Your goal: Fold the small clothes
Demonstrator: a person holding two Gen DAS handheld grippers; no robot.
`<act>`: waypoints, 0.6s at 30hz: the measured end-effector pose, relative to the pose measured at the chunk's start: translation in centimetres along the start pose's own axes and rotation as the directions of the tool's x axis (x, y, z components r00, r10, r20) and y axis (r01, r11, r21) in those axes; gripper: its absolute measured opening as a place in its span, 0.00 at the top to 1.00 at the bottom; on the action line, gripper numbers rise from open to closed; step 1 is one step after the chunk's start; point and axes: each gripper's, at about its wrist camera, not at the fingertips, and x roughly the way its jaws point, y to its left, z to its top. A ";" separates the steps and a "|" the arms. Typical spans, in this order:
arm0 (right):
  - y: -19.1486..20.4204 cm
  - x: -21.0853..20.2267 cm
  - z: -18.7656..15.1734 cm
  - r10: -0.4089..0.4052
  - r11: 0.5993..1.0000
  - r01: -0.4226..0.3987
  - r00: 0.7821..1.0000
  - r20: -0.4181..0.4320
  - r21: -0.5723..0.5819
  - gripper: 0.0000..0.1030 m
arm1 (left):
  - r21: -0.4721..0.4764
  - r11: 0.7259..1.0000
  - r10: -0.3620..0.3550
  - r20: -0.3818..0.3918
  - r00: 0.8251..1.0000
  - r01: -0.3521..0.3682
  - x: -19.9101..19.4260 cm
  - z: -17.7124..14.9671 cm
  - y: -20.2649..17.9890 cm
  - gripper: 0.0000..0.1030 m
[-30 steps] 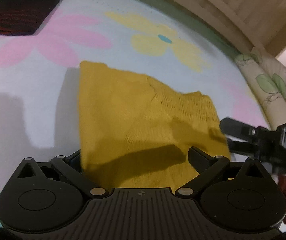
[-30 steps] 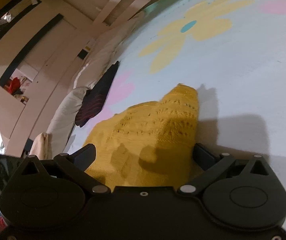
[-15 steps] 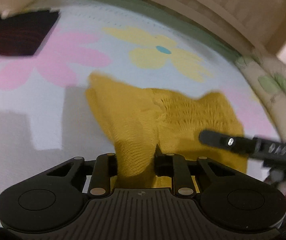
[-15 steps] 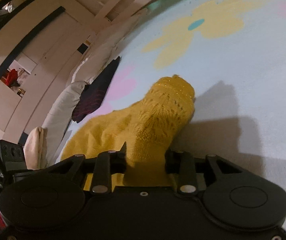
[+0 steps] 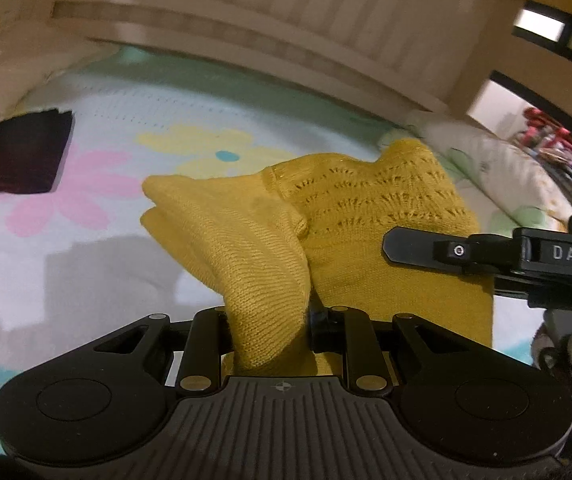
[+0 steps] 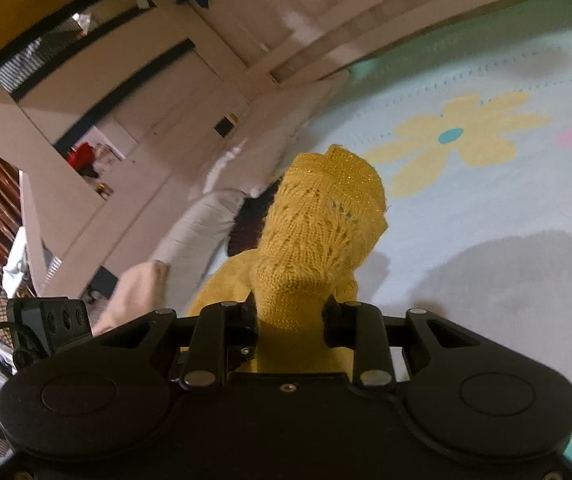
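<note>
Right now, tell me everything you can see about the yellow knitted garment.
The yellow knitted garment is mustard yellow, plain knit on one part and openwork lace with a slightly glittery edge on another. It is bunched and lifted off the flowered blanket, draping between two grips: the left hand-held gripper is shut on the plain part, and the right hand-held gripper is shut on the lacy part. Nothing else appears to touch it.

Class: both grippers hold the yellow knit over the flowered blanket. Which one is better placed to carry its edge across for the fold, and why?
Probably the left gripper. It clamps the plain edge of the yellow knit, with bare flowered blanket beyond. The right gripper holds the lacy end and could anchor it.
</note>
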 end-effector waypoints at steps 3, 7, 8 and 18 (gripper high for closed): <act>1.9 -2.4 -1.7 0.000 1.000 0.000 1.000 0.013 0.005 0.63 | 0.024 1.000 -0.005 -0.016 1.000 0.006 -2.1 -1.3 -1.8 0.79; 3.5 -4.0 -4.7 0.000 1.000 -0.001 1.000 0.013 0.024 0.63 | 0.038 0.999 -0.011 -0.048 0.999 0.013 -3.5 -4.1 -3.0 0.79; 3.6 -4.2 -5.4 0.004 0.999 -0.004 1.000 0.009 0.032 0.63 | 0.044 0.999 -0.011 -0.053 0.999 0.013 -3.8 -4.8 -3.2 0.79; 1.2 -4.9 -11.2 -0.019 0.995 0.021 1.000 -0.025 0.096 0.63 | 0.060 0.998 0.017 -0.130 0.991 -0.010 -0.9 -9.8 -3.6 0.77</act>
